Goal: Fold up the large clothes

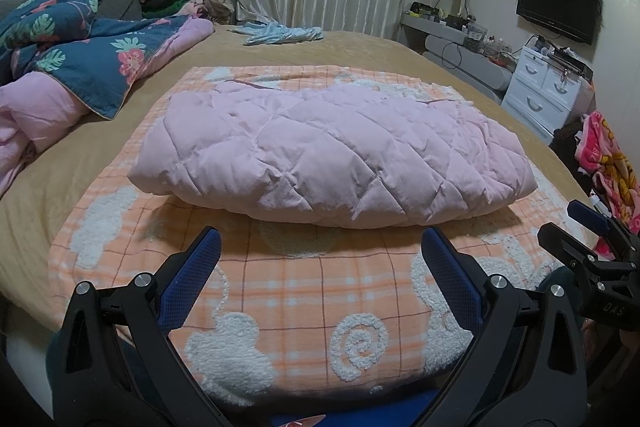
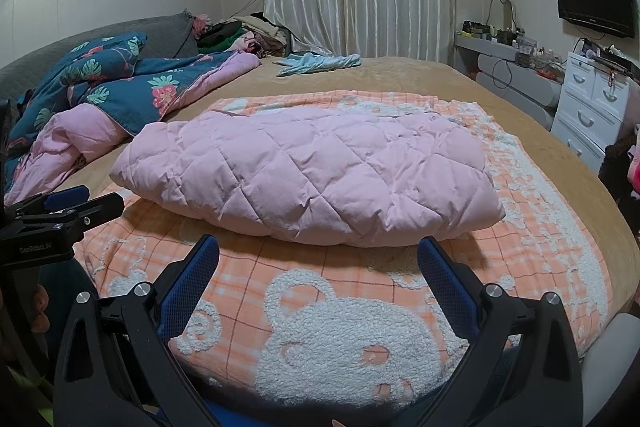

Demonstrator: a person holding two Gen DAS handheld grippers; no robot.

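A pink quilted garment lies folded into a thick bundle on an orange checked blanket with white bear patterns, in the middle of the bed. It also shows in the right wrist view on the same blanket. My left gripper is open and empty, hovering just short of the bundle's near edge. My right gripper is open and empty, also just short of the near edge. The right gripper shows at the right edge of the left wrist view; the left shows at the left edge of the right wrist view.
A blue floral and pink duvet is heaped at the left. A light blue cloth lies at the bed's far side. White drawers, a grey shelf and a wall TV stand at the right.
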